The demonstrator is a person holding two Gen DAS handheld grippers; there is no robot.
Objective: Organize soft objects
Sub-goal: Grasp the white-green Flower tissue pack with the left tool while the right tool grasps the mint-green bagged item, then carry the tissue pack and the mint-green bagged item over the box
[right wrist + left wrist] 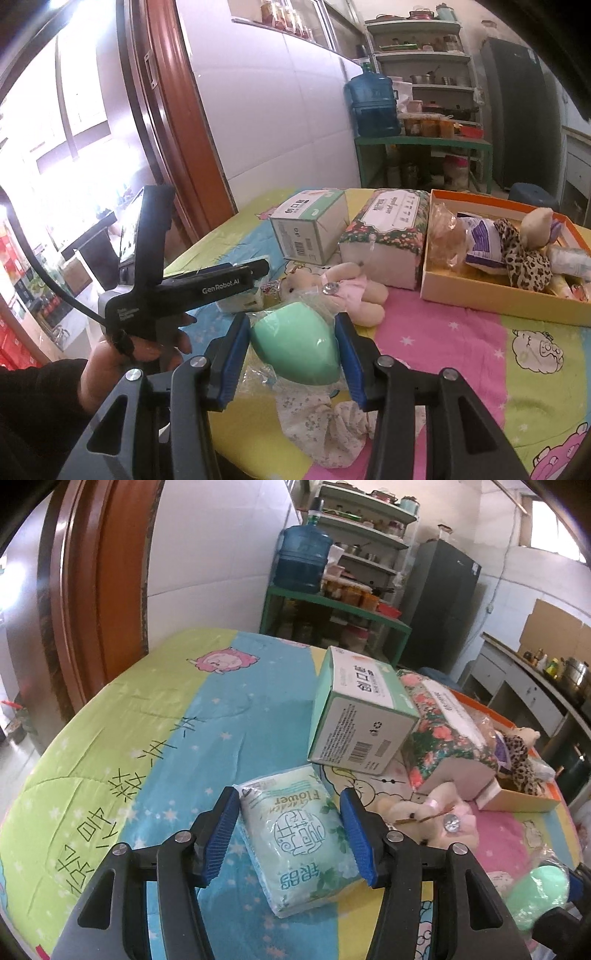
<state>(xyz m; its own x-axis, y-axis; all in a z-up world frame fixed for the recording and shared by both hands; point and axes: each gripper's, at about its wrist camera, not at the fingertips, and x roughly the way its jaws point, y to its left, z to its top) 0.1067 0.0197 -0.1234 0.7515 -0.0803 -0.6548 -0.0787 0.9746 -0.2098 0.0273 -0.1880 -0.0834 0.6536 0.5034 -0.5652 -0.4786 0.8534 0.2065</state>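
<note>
1. Left gripper (290, 836): jaws apart, straddling the tissue pack (301, 840) lying on the quilt-covered bench (147, 738); not seen clamped.
2. Right gripper (291, 356): jaws apart around the bagged green sponge (295, 341); contact unclear.
3. Advice: close gently and squarely, lift, then carry toward the orange box (480, 295).

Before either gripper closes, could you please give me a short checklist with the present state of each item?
1. Left gripper straddles the tissue pack: ok.
2. Left pads touching the pack: cannot tell.
3. Right gripper straddles the green sponge in its plastic wrap: ok.
4. Sponge gripped firmly: cannot tell.
5. Orange box open, with bare floor left: ok.
6. Pink doll clear of the right fingers: ok.
</note>
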